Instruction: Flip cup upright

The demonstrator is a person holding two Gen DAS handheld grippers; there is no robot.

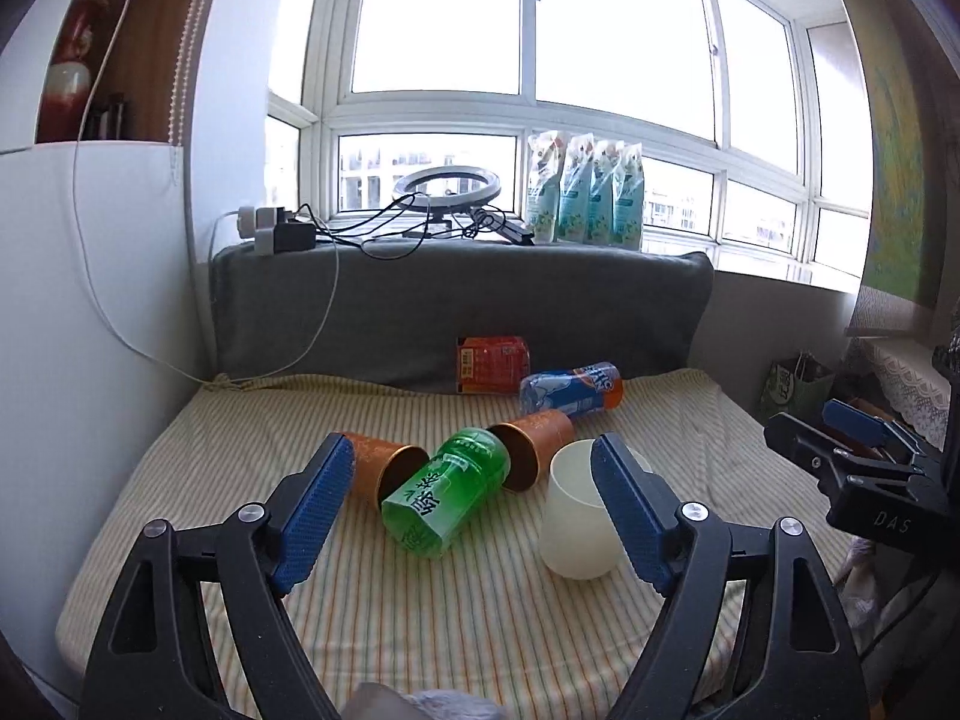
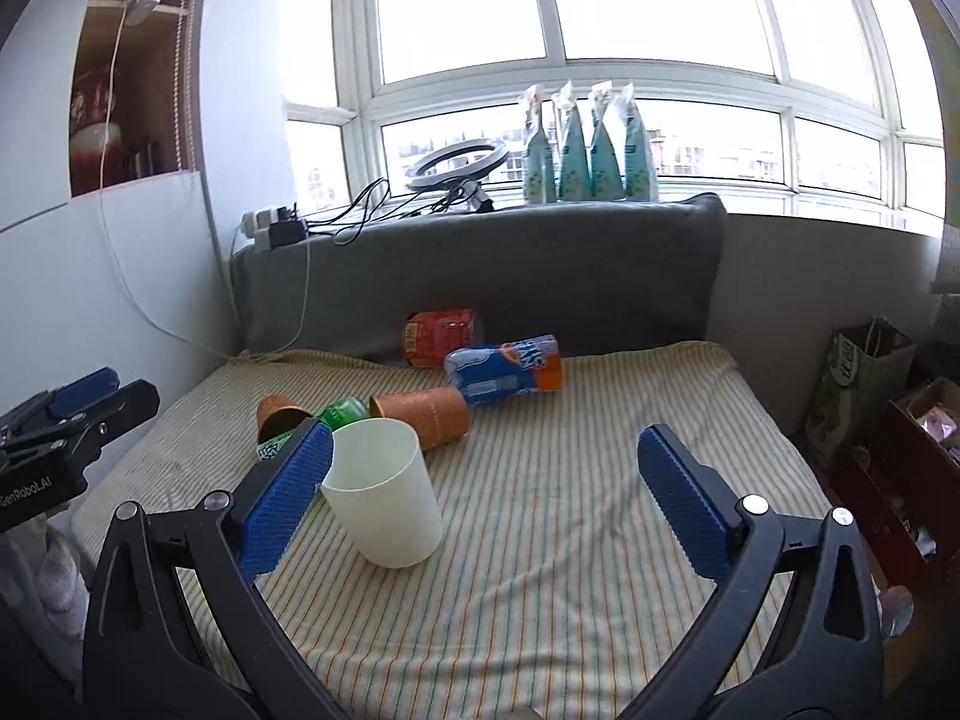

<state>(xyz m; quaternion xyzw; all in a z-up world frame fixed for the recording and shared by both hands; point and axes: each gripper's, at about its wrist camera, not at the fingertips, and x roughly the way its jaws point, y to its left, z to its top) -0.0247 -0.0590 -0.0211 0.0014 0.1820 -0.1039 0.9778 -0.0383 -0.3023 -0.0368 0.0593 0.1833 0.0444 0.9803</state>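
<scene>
A white cup [image 1: 575,516] stands upright, mouth up, on the striped mattress [image 1: 420,618]; it also shows in the right wrist view [image 2: 384,492]. Two orange paper cups lie on their sides: one [image 1: 384,468] at the left, one [image 1: 534,444] behind the white cup. My left gripper [image 1: 471,516] is open and empty, its right finger just in front of the white cup. My right gripper [image 2: 486,498] is open and empty, the white cup beside its left finger [image 2: 285,501].
A green bottle [image 1: 447,492] lies between the orange cups. A blue-orange bottle [image 1: 570,390] and a red box [image 1: 492,360] lie near the grey cushion [image 1: 456,306]. Bags and boxes [image 2: 882,414] stand right of the mattress. A ring light and cables sit on the sill.
</scene>
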